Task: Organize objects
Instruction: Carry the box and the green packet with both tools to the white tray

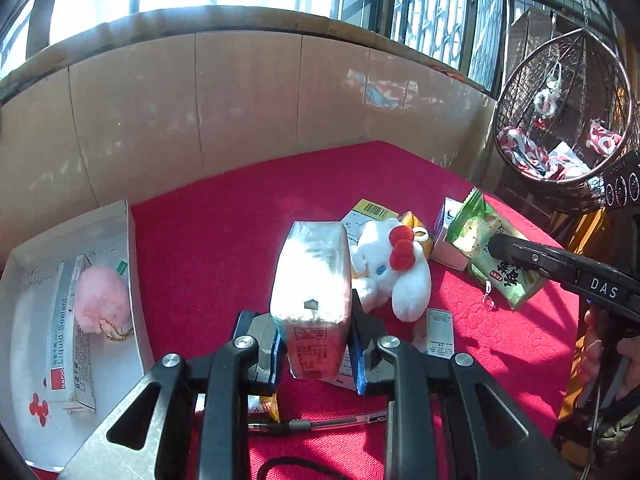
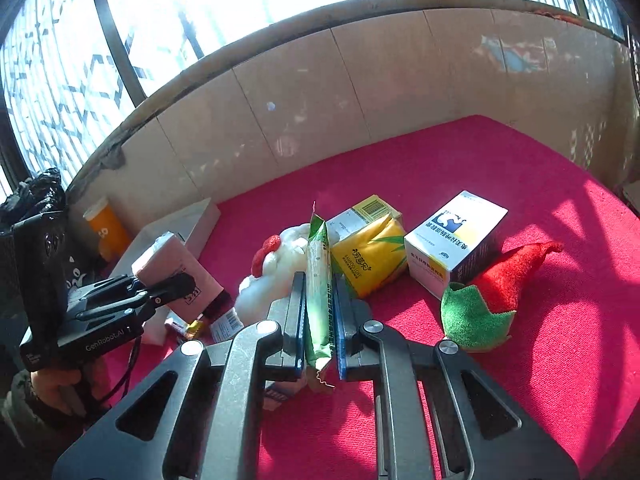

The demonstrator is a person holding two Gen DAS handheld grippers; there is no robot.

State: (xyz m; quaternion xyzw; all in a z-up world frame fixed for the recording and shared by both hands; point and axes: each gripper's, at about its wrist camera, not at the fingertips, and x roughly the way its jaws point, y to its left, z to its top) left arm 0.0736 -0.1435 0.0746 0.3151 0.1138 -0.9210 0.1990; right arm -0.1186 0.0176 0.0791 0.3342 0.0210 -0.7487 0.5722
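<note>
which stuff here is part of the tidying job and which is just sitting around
Part of the job:
- tissue pack, held in the left claw
- green snack packet, held in the right claw
- white tray, already holding a sealant box and pink pompom
- white plush toy, medicine box, yellow tissue pack, strawberry plush

Just lying about:
- hanging basket chair
- orange bottle

Pink tissue pack (image 1: 310,280): soft rectangular pack with printed end label, clamped at its near end, long axis pointing away and raised above the red cloth. Green snack packet (image 2: 318,280): flat foil sachet with serrated ends, held on edge. White plush toy (image 1: 394,270) with red bow: lies near centre. Yellow tissue pack (image 2: 372,256): tilted, against a barcoded carton. White medicine box (image 2: 452,236): right of it. Red-and-green felt hat (image 2: 496,292): near right. White tray (image 1: 24,280), far left: holds a sealant box (image 1: 66,340) and a pink pompom (image 1: 102,300).
</note>
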